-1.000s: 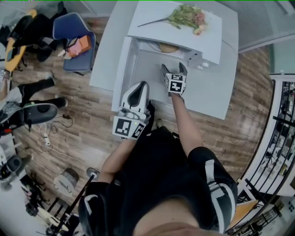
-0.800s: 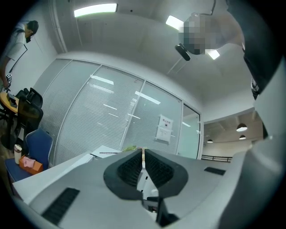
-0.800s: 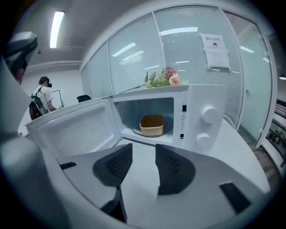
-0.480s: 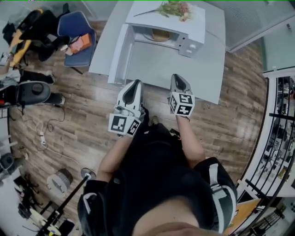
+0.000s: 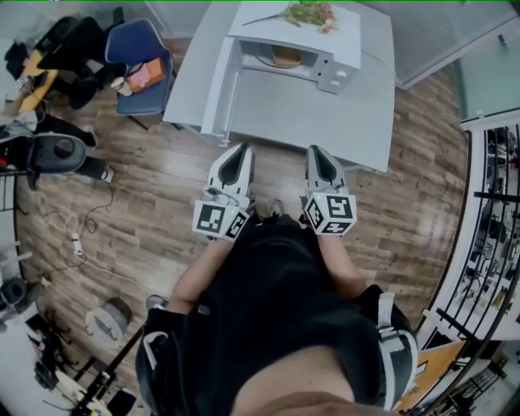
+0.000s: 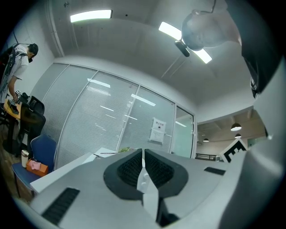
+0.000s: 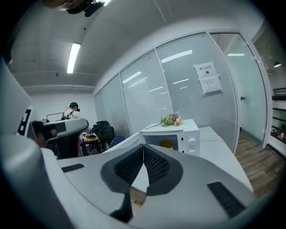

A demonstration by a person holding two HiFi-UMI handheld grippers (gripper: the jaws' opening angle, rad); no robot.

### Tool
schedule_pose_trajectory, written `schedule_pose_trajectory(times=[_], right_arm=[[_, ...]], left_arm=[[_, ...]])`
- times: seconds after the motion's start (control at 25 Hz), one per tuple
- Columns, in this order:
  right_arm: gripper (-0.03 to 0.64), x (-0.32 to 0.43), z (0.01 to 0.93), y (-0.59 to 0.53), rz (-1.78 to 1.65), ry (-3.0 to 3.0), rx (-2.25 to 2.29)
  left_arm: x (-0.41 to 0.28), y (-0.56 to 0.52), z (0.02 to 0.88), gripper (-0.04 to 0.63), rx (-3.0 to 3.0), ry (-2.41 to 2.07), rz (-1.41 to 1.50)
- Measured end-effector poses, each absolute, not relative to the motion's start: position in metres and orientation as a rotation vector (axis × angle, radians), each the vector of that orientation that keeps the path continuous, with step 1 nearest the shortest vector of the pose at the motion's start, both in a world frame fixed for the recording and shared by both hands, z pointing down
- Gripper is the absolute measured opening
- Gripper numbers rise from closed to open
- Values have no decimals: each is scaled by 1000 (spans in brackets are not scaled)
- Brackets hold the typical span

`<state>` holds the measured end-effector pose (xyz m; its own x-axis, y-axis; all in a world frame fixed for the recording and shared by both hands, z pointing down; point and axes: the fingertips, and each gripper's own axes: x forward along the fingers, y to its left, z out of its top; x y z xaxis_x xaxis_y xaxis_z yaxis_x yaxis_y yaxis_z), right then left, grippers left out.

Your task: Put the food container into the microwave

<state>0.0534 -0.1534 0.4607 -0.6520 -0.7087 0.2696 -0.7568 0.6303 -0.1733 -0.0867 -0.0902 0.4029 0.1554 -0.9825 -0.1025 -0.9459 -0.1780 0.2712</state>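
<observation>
Close to the person's body, over the brown wooden floor (image 5: 146,187), the left white tongs (image 5: 242,151) are closed and empty. The right white tongs (image 5: 315,153) have just been closing, on nothing. Across the grey table (image 5: 325,114), well ahead of both, the yellowish food container (image 5: 286,57) sits inside the white microwave (image 5: 349,45) (its door (image 5: 218,89) open on the left tongs' side), probably slightly nearer the right tongs.

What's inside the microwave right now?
A yellowish food container sits inside the open microwave, its door swung wide. The cavity's deeper part is hidden under the roof, where flowers lie.
</observation>
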Motion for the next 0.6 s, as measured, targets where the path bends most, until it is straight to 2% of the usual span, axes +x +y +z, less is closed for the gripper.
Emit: schedule_pose_trajectory(times=[0.6], right_arm=[[26, 37, 454, -142, 378, -2691, 1261]], left_arm=[[-108, -86, 405, 37, 2330, -1891, -364]])
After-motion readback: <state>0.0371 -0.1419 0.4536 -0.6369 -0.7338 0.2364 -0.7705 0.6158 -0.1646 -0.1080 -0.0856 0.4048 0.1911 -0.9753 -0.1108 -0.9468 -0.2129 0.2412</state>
